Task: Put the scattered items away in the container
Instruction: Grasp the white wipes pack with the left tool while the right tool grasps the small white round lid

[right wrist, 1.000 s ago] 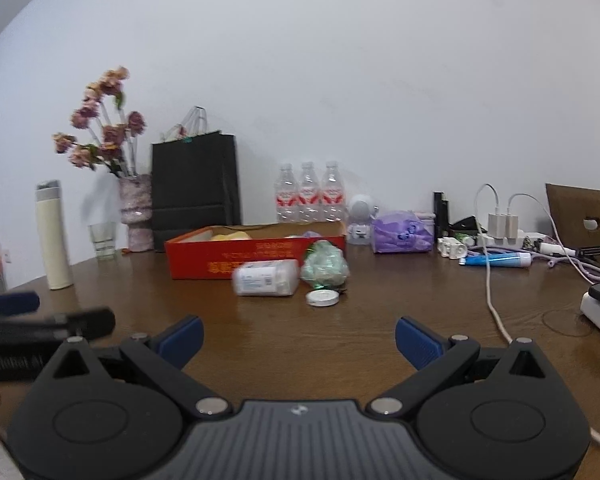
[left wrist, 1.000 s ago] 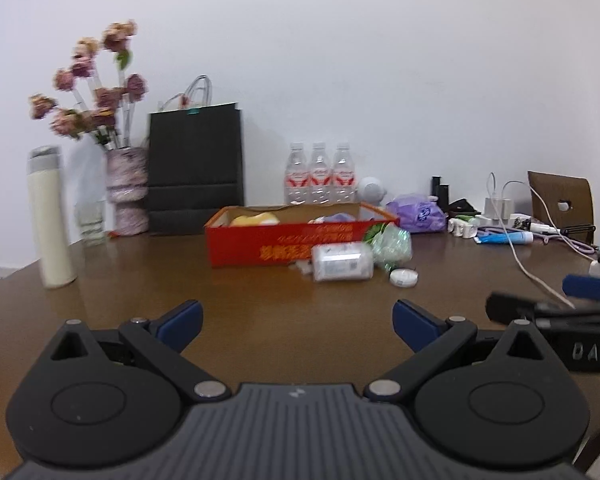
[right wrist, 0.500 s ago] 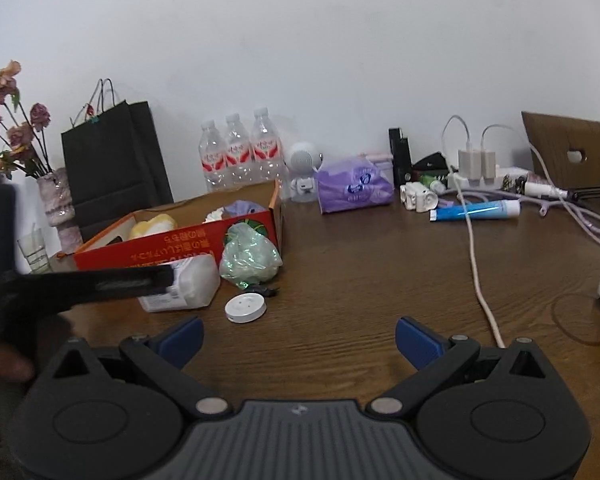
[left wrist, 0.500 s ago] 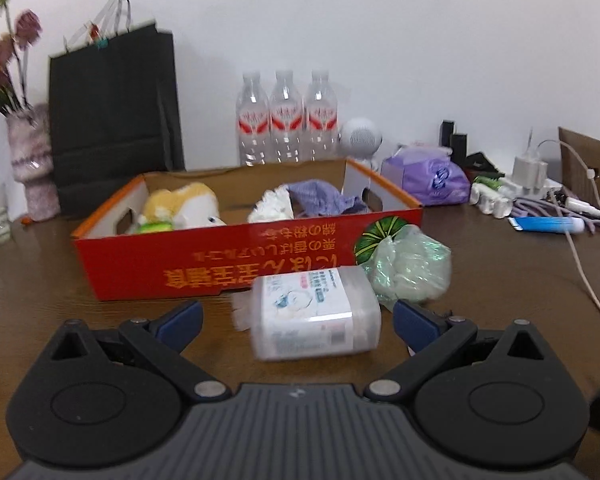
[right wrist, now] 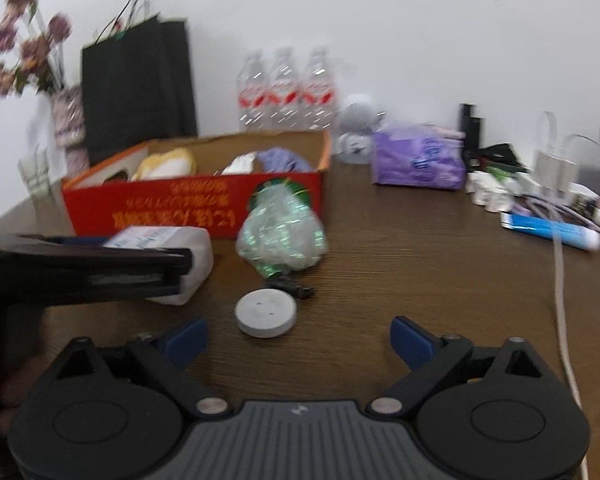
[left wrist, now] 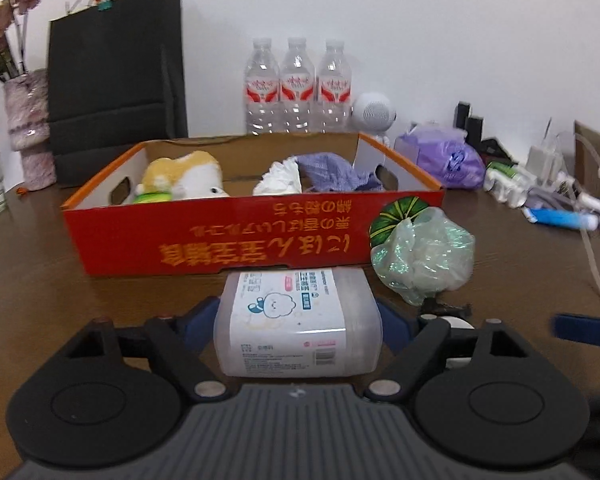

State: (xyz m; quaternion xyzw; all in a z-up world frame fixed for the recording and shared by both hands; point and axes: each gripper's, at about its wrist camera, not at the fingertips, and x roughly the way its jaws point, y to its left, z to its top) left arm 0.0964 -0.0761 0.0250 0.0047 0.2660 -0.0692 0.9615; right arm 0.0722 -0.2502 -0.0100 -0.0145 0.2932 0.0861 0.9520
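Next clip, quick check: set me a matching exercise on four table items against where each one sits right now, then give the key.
Things:
1. plush toy
2. wipes canister
3. white disc
4. green plastic bag

Places:
A. on the table ahead of the right tongs, nothing between their fingers
B. inside the red box, at its left end
C. against the box's front right corner
D. lying on its side between the fingers of the closing left tongs

Pairs: 1-B, 2-D, 3-A, 4-C
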